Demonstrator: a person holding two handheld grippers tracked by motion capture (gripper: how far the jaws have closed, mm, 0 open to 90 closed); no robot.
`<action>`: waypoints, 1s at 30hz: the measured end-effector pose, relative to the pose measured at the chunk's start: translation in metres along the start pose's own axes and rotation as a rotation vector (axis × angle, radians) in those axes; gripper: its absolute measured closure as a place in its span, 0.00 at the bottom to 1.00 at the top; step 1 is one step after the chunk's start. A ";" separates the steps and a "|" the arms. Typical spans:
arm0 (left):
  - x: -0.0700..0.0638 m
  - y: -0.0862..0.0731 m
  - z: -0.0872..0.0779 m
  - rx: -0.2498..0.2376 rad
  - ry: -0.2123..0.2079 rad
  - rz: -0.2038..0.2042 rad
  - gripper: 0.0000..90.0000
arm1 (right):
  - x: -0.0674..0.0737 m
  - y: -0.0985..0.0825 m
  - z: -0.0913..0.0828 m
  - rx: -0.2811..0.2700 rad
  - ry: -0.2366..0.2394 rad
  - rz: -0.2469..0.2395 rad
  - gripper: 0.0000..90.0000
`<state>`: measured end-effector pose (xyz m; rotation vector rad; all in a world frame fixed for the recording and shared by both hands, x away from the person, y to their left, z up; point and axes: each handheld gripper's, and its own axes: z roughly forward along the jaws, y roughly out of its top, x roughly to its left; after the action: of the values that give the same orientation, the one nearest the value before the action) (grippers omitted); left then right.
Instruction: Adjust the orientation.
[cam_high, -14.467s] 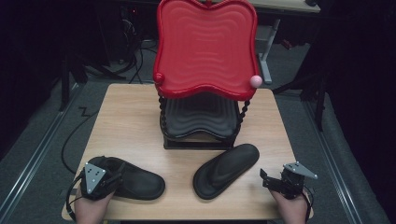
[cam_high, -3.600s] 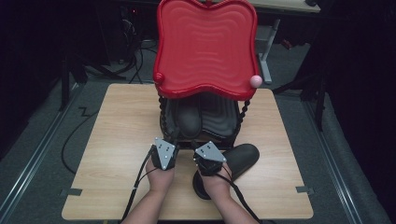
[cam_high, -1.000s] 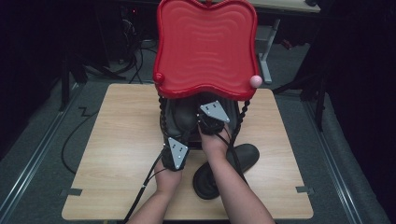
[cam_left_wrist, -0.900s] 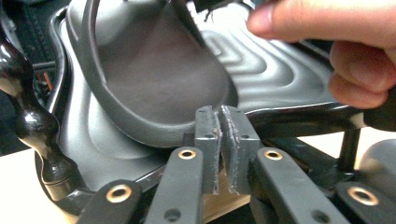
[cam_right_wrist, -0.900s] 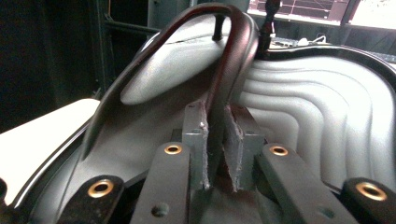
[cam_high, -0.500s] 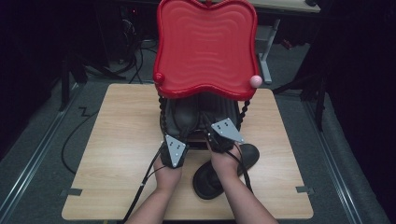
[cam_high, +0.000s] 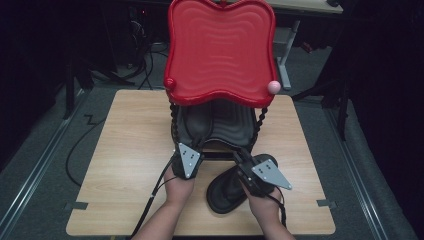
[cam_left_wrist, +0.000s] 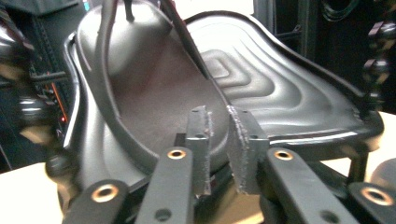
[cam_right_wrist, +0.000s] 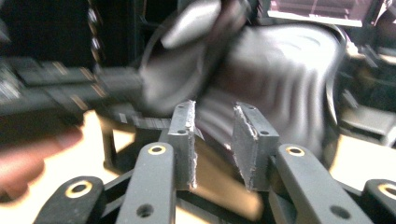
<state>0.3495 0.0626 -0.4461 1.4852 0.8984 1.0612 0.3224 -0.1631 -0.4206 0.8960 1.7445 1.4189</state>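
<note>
A black sandal (cam_high: 197, 122) (cam_left_wrist: 154, 84) lies on the lower black tray (cam_high: 235, 125) (cam_left_wrist: 289, 93) of a two-tier rack, under its red top tray (cam_high: 220, 50). My left gripper (cam_high: 192, 144) (cam_left_wrist: 218, 126) is at the tray's front edge, just behind the sandal's heel. Its jaws have just been opening, with a narrow gap and nothing pinched. A second black sandal (cam_high: 227, 192) lies on the table in front of the rack. My right gripper (cam_high: 238, 156) (cam_right_wrist: 212, 126) hovers over it, pointing at the rack. Its jaws have also just been opening, and they are empty.
The rack stands at the middle back of the wooden table (cam_high: 130, 150). A pink ball (cam_high: 273, 87) sits on the red tray's right corner. Twisted black posts (cam_high: 260, 122) hold up the red tray. Dark floor and cables surround the table.
My right gripper has pulled back from the rack's lower tray, towards the front right and over the sandal on the table. The left gripper has stayed put. Both jaw gaps are slightly wider.
</note>
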 end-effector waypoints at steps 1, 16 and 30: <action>0.001 0.000 -0.005 0.000 -0.005 0.002 0.84 | -0.005 -0.007 -0.008 0.021 -0.011 -0.005 0.76; 0.032 -0.050 -0.103 0.125 -0.090 -0.035 0.68 | -0.068 -0.074 -0.050 0.284 -0.127 0.067 0.76; -0.011 -0.053 -0.099 0.163 -0.225 0.049 0.80 | -0.068 -0.068 -0.028 0.291 -0.111 0.060 1.00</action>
<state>0.2521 0.0923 -0.4943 1.7315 0.8069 0.8506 0.3283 -0.2459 -0.4766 1.1663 1.8821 1.1448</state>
